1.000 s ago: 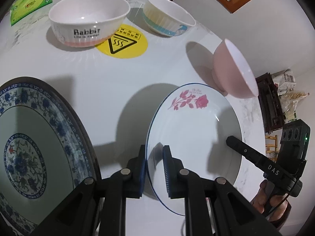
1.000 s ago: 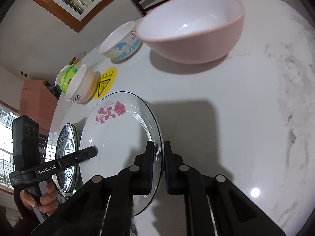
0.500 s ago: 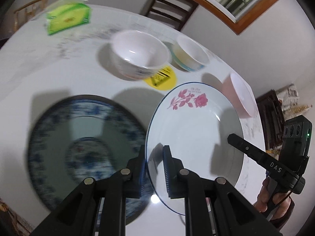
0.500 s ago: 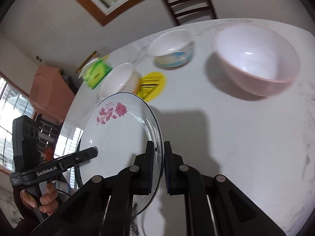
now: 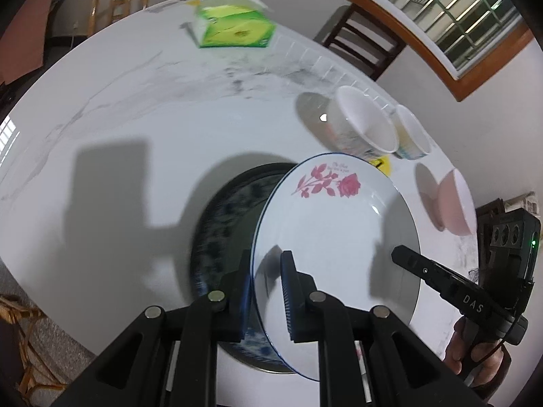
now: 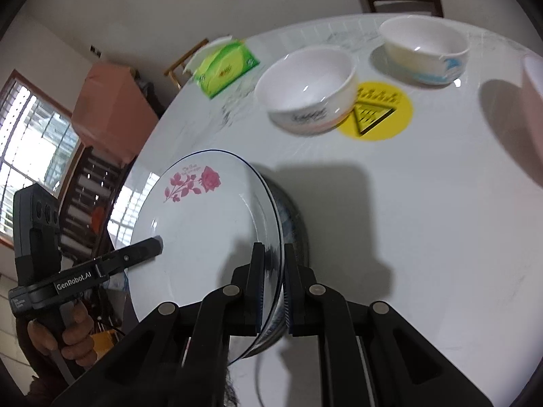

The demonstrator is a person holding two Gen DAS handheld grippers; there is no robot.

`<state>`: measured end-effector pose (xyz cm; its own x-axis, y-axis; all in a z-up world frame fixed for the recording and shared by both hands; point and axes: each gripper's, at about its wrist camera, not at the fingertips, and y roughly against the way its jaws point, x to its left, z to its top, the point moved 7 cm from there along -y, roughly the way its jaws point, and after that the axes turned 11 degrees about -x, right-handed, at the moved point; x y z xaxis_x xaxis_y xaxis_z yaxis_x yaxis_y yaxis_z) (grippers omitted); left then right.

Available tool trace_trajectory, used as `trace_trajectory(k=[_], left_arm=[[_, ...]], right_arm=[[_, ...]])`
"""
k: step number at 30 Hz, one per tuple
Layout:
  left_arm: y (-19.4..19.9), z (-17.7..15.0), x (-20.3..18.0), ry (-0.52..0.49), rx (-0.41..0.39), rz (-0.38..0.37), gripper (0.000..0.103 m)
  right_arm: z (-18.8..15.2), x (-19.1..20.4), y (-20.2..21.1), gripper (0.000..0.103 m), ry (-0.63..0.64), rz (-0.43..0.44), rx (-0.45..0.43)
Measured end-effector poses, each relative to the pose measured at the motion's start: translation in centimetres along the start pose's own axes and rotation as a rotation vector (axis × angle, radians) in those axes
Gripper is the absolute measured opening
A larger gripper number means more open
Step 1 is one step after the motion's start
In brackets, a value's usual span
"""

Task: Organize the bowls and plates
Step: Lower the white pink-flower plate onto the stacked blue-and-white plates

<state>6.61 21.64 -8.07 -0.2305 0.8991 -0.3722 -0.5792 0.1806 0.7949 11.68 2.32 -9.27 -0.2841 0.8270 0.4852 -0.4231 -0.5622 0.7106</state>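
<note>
**Rose plate held over the blue-patterned plate, one hand-held gripper on each rim**

I have the left hand-held gripper (image 5: 266,291) clamped on the near-left rim of the white rose plate (image 5: 336,234), one pad on top and one underneath. The right hand-held gripper (image 6: 271,285) is clamped on the opposite rim of the same plate, its pads pressed tight on the edge. From each wrist camera I see the other gripper across the plate, with the hand (image 6: 73,335) that carries it.

The rose plate is tilted and off the table (image 5: 135,108). Directly below it lies the dark blue-patterned plate (image 5: 224,224), flat on the table and partly covered by the rose plate; I cannot tell whether the two touch.

Beyond them, the white bowl with lettering (image 6: 307,90) stands just beside the yellow warning sticker (image 6: 376,112), the striped bowl (image 6: 424,49) behind it, and the pink bowl (image 5: 453,201) off to the right. A green tissue box (image 5: 234,27) sits at the far edge.
</note>
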Motion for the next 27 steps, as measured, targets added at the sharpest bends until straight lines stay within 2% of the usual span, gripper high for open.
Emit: trace_trajectory(k=[10,27], left_arm=[[-1.7,-0.8,1.7,0.026,0.038,0.015,0.015],[-2.6,-1.0,2.3,0.026,0.056,0.029,0.015]], right_arm=[[-1.8,0.0,-2.2,0.012,-0.009,-0.016,0.063],[-1.9,0.1,-2.5,0.013,0.031,-0.051,0.072]])
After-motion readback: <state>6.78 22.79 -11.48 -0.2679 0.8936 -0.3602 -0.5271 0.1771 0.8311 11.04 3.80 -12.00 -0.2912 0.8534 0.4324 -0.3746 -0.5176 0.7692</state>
